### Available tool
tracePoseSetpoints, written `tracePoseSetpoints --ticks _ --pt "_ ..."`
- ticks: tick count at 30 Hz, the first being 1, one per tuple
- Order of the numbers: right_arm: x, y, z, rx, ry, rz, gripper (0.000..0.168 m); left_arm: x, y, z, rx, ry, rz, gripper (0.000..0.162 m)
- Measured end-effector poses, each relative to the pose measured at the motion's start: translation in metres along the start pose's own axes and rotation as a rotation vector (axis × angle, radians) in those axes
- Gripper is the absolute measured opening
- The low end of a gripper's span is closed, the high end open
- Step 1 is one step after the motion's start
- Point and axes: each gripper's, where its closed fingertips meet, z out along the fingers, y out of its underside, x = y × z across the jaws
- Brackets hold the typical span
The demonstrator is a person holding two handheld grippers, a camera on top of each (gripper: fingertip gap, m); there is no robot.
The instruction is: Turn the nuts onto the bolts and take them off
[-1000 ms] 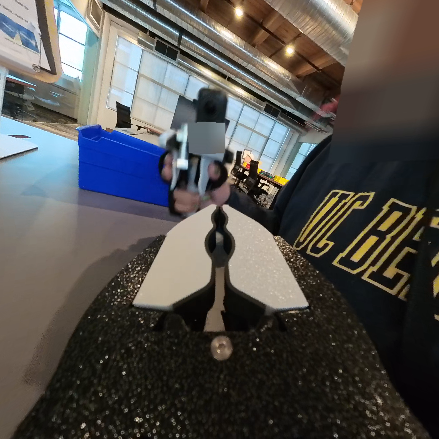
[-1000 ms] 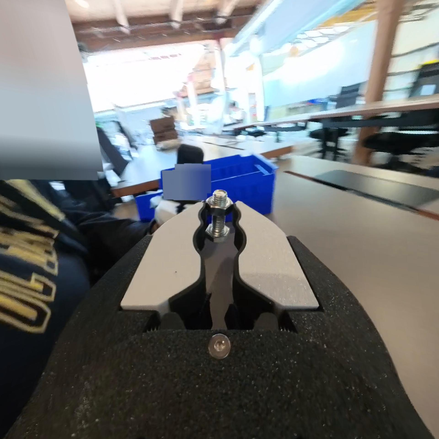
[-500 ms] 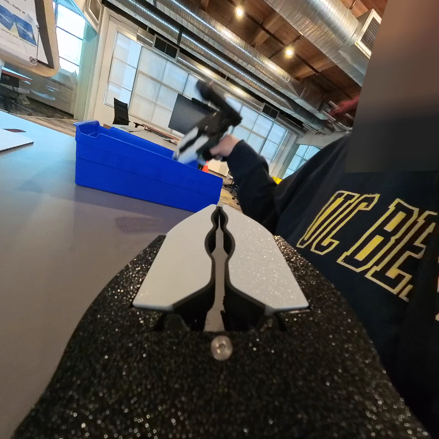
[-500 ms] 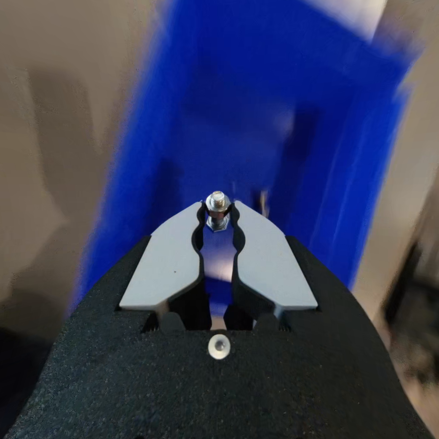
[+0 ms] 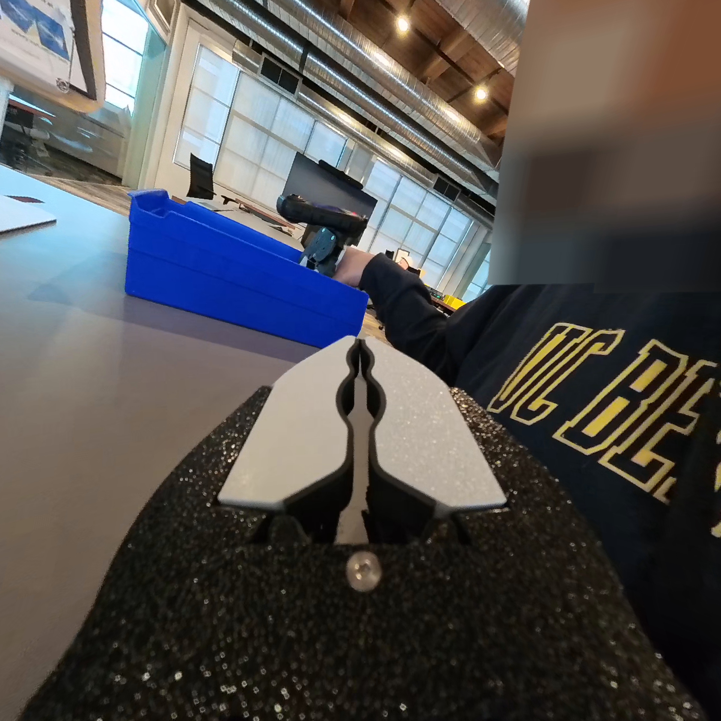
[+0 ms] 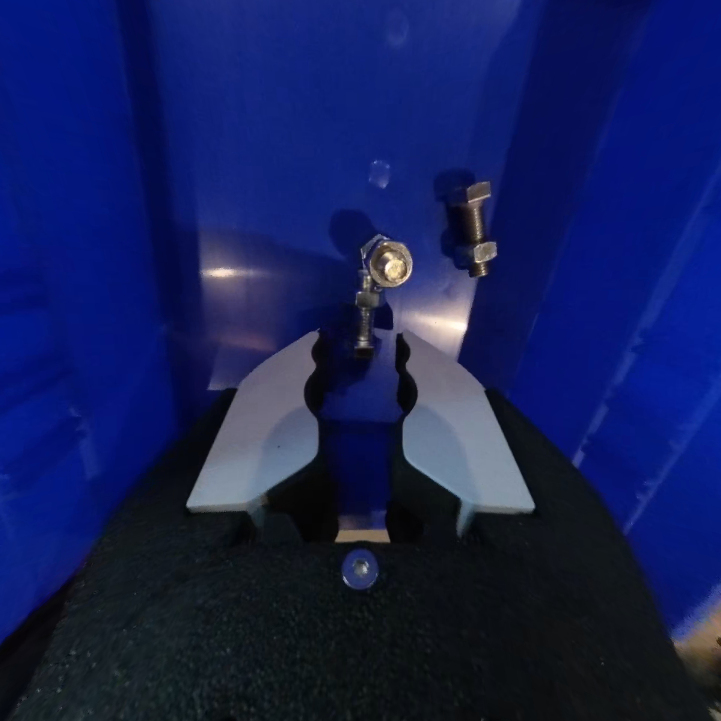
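My right gripper [image 6: 358,338] is open and empty, pointing down into the blue bin [image 6: 117,195]. Just past its fingertips a bolt with a nut on it [image 6: 388,265] is seen end-on, apart from the fingers. A second nutted bolt [image 6: 364,324] lies at my fingertips and a third [image 6: 474,228] lies to the right. My left gripper [image 5: 359,343] is shut and empty, low over the grey table [image 5: 97,390]. In the left wrist view the right gripper [image 5: 324,238] reaches into the bin [image 5: 234,281].
A person in a dark sweatshirt [image 5: 585,390] sits close at the right of the left gripper. A flat white sheet [image 5: 19,218] lies at the table's far left. The bin's walls [image 6: 624,234] stand close on both sides of the right gripper. My right fingertips sit around 40 centimetres from my left ones.
My right gripper swung down into the blue bin, opened and let go of the nutted bolt, which now lies beyond its fingertips. The left gripper stayed shut and barely moved.
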Motion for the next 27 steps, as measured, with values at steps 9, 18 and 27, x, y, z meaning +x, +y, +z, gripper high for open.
tracePoseSetpoints --ticks 9,18,27 --pt "-0.104 -0.115 -0.133 0.719 0.033 -0.26 0.031 -0.002 0.002 0.002 -0.016 -0.025 0.018 0.0" --pt "-0.293 -0.196 -0.111 1.206 -0.652 -0.416 0.035 -0.003 0.003 0.004 -0.02 -0.053 0.054 0.0" --pt "-0.275 -0.207 -0.092 1.431 -0.533 -0.316 0.038 0.014 -0.008 0.014 -0.007 -0.032 0.133 0.0"
